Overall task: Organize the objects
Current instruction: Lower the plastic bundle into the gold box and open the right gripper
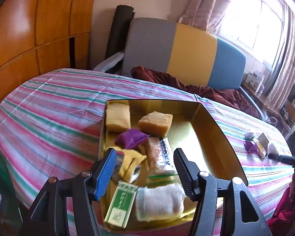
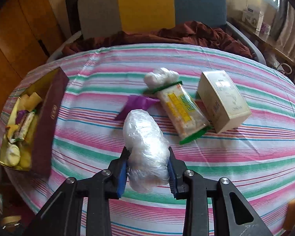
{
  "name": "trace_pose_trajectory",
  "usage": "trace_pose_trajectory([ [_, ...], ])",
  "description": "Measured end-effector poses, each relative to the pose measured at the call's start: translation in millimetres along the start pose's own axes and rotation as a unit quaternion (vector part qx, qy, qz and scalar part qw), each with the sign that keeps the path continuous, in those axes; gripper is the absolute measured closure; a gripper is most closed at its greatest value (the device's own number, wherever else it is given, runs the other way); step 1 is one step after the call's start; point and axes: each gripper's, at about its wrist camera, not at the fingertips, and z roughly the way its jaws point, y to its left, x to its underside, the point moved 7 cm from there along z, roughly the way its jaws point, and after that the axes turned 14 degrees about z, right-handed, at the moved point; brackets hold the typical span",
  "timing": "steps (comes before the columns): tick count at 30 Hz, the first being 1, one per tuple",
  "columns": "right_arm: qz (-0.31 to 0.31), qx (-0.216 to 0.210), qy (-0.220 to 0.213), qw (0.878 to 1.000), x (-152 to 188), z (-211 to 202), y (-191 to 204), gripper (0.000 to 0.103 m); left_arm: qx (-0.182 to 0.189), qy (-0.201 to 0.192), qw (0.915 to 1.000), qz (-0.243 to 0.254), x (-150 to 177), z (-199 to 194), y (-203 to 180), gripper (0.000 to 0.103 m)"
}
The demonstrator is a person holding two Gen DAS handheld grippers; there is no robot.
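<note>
In the left wrist view my left gripper (image 1: 145, 169) is open and empty above a gold tin box (image 1: 216, 129). The tin holds two tan blocks (image 1: 155, 123), a purple pouch (image 1: 130, 138), a yellow pouch (image 1: 130, 162), a brown wrapped bar (image 1: 159, 153), a green and white carton (image 1: 121, 202) and a white cloth roll (image 1: 159, 200). In the right wrist view my right gripper (image 2: 148, 169) is shut on a clear plastic-wrapped bundle (image 2: 145, 143), held above the striped cloth (image 2: 236, 157). The tin (image 2: 47, 118) stands at the left.
On the cloth ahead of the right gripper lie a purple wrapper (image 2: 135, 104), a yellow and green snack packet (image 2: 182, 110), a white plastic wad (image 2: 161, 76) and a cream box (image 2: 224, 100). A tricolour chair (image 1: 179, 51) and dark red fabric (image 1: 206, 90) stand beyond the table.
</note>
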Motion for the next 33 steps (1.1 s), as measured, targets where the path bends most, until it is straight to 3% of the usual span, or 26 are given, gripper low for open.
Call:
trace_pose_trajectory([
  [4,-0.042,-0.082,-0.02,0.996,-5.1,-17.8,92.6,0.068,-0.009,-0.009,0.9999,-0.003,8.8,-9.3,5.4,0.042],
  [8,-0.107,-0.149,0.0,0.983,17.8,-16.4,187.8,0.067,-0.005,-0.008,0.9999,-0.014,16.5,-11.4,9.0,0.042],
  [14,-0.157,-0.161,0.08,0.971,65.8,46.8,274.6,0.065,-0.001,-0.011,0.9997,-0.021,24.1,-16.1,15.5,0.042],
  [19,-0.175,-0.16,0.128,0.963,97.0,88.0,304.5,0.063,-0.003,-0.012,0.9997,-0.02,25.7,-16.8,17.7,0.042],
  [21,-0.181,-0.16,0.128,0.962,102.7,91.0,307.8,0.047,-0.005,-0.009,0.9998,-0.019,26.7,-15.7,17.6,0.042],
  [24,-0.175,-0.166,0.133,0.961,104.7,94.5,306.4,0.032,-0.008,-0.006,0.9998,-0.018,27.9,-14.6,16.1,0.042],
  [33,-0.152,-0.179,0.099,0.967,91.5,68.9,286.7,0.024,-0.028,-0.012,0.9994,0.019,23.5,-23.7,2.1,0.042],
])
